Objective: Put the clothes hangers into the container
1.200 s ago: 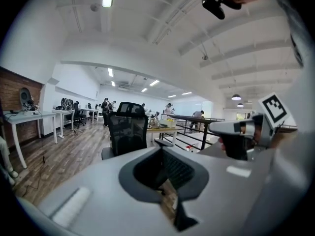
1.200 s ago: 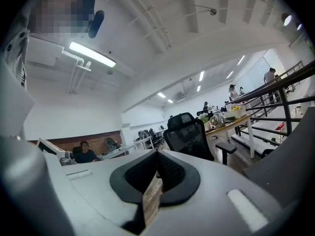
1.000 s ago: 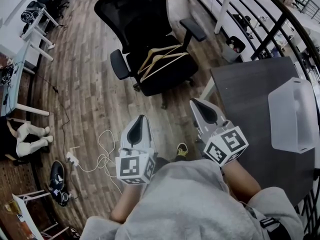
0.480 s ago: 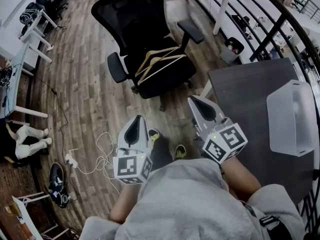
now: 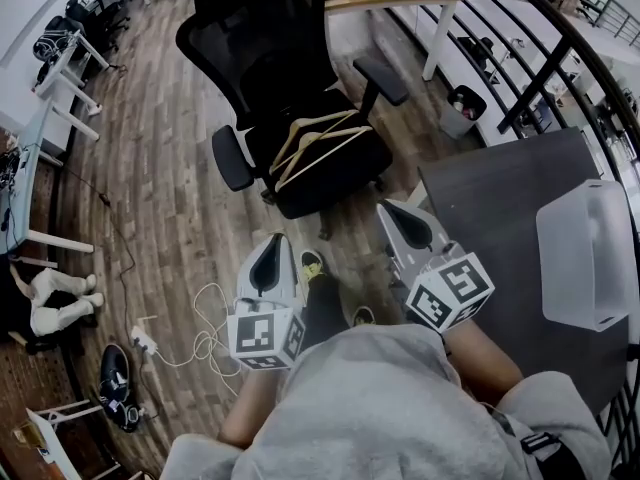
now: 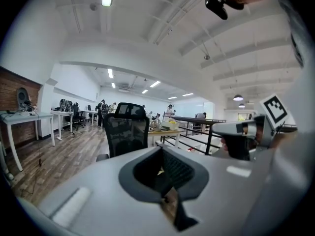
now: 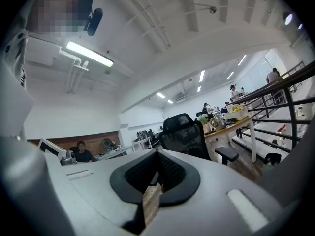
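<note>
Several wooden clothes hangers (image 5: 318, 138) lie stacked on the seat of a black office chair (image 5: 285, 78) ahead of me. The container (image 5: 590, 253), a translucent white bin, stands on the dark table (image 5: 490, 218) at the right. My left gripper (image 5: 277, 240) and right gripper (image 5: 386, 208) are held side by side over the floor, short of the chair, both shut with nothing in them. The chair (image 6: 127, 132) shows beyond the left gripper (image 6: 165, 168), and the chair (image 7: 184, 136) also stands beyond the right gripper (image 7: 156, 173).
A white cable and power strip (image 5: 185, 333) lie on the wooden floor at the left, near a pair of dark shoes (image 5: 113, 373). White desks (image 5: 60, 53) line the far left. A black railing (image 5: 560, 58) and a small bin (image 5: 460, 113) stand behind the table.
Both grippers have moved forward toward the chair, still shut. My foot has stepped forward between them, and the chair now sits slightly nearer.
</note>
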Demonstrator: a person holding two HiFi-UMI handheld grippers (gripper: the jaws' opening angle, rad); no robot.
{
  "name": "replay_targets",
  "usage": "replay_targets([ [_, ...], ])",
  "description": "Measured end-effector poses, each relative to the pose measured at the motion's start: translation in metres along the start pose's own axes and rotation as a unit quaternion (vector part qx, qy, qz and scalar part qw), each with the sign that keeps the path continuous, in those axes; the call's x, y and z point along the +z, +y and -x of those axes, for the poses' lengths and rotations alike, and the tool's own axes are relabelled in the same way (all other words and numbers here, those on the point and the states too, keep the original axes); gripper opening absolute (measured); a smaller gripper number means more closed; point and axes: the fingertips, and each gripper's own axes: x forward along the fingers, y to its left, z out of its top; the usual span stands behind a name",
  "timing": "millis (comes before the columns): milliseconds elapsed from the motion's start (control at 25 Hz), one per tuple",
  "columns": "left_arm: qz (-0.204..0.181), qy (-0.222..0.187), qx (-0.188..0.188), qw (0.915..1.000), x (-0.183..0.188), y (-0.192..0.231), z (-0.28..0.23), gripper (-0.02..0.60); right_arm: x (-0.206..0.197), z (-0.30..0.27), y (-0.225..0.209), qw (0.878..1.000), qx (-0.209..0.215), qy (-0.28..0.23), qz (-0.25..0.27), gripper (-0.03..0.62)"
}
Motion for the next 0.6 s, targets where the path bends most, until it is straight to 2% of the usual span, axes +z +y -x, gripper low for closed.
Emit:
replay_targets([
  [600, 0.014, 0.021, -0.027, 0.9993, 0.02, 0.08, -0.117, 0.011, 0.012, -0.129, -0.04, 0.999, -0.031, 0.02, -0.007, 0.0],
])
